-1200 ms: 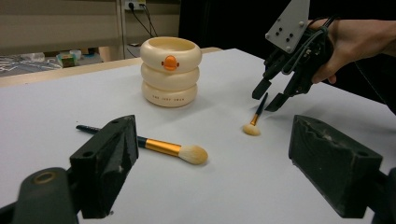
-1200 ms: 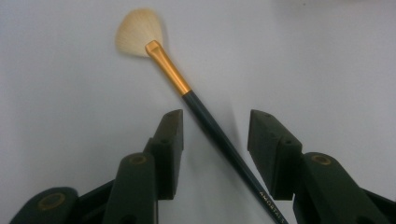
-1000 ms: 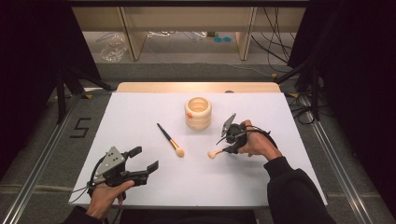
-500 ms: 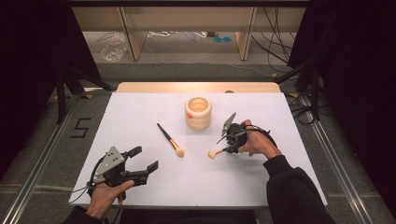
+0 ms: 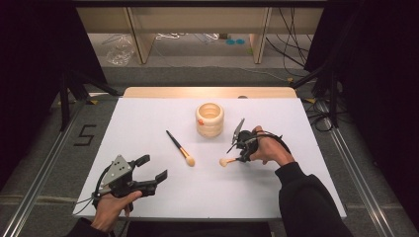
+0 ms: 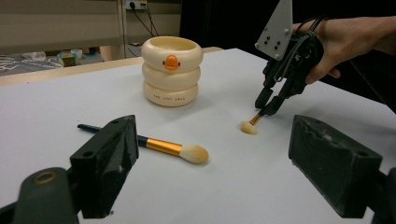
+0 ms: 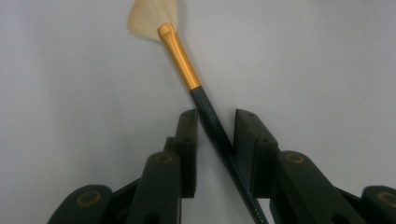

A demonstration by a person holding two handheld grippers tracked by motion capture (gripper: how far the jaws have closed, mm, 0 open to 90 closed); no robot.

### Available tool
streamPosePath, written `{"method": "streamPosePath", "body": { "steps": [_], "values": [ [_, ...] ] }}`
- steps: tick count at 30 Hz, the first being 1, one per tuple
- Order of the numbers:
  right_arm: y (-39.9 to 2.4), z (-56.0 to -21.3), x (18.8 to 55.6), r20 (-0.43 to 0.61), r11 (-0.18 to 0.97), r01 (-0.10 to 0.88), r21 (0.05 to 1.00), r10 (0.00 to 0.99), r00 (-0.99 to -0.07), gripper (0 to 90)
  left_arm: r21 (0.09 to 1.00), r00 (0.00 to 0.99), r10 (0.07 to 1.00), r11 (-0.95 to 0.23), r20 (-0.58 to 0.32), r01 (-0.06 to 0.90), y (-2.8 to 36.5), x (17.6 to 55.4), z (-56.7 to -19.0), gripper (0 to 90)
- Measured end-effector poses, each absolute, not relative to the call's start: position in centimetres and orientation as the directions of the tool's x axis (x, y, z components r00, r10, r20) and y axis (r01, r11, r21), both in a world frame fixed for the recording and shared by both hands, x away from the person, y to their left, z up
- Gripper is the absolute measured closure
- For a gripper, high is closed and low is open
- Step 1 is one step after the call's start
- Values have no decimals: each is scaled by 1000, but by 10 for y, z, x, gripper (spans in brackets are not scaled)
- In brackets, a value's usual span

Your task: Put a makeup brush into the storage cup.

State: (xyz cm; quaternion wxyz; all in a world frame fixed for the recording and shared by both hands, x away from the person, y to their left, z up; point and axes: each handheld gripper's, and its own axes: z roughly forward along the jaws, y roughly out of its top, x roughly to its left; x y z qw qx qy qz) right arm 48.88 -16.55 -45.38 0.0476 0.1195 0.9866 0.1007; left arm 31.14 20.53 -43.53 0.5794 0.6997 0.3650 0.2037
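Note:
A fan brush (image 7: 180,56) with a dark handle, gold ferrule and pale bristles lies on the white table (image 5: 148,118); its bristles (image 5: 226,161) point left. My right gripper (image 7: 216,116) points down over it, and the handle runs slantwise between the two jaws. The jaws have just been closing and a gap remains beside the handle. That gripper (image 6: 266,105) and the fan brush (image 6: 249,127) also appear from the left side. My left gripper (image 5: 153,167) rests open and empty near the table's front left. A second brush (image 5: 179,147) lies mid-table.
A cream ringed cup (image 5: 209,120) with an orange mark (image 6: 172,62) stands behind the brushes, just left of the right hand. The second brush (image 6: 163,147) lies between the left gripper (image 6: 213,123) and the cup. A wooden board (image 5: 207,92) edges the table's far side.

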Motion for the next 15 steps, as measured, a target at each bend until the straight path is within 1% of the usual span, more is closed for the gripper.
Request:
{"method": "streamPosePath", "body": {
  "steps": [2,4,6,9,10,15],
  "values": [
    [-165,-454,487,-44,937,267,225,283,-958,730,959,646,750,-59,-141,278,205,311,-435,156],
    [-165,-454,487,-38,937,271,222,286,-958,732,959,646,750,-58,-142,278,205,311,-435,156],
    [-167,-454,487,-16,935,286,210,296,-955,758,959,646,750,-59,-140,277,206,311,-435,156],
    [-167,-454,487,-12,936,288,204,296,-955,785,959,646,750,-59,-141,278,205,311,-435,156],
    [-167,-454,487,-4,938,285,198,292,-956,806,959,646,750,-57,-143,278,205,311,-435,156],
    [-168,-453,488,8,937,300,178,304,-953,821,959,646,750,-58,-142,278,205,311,-435,156]
  ]
}}
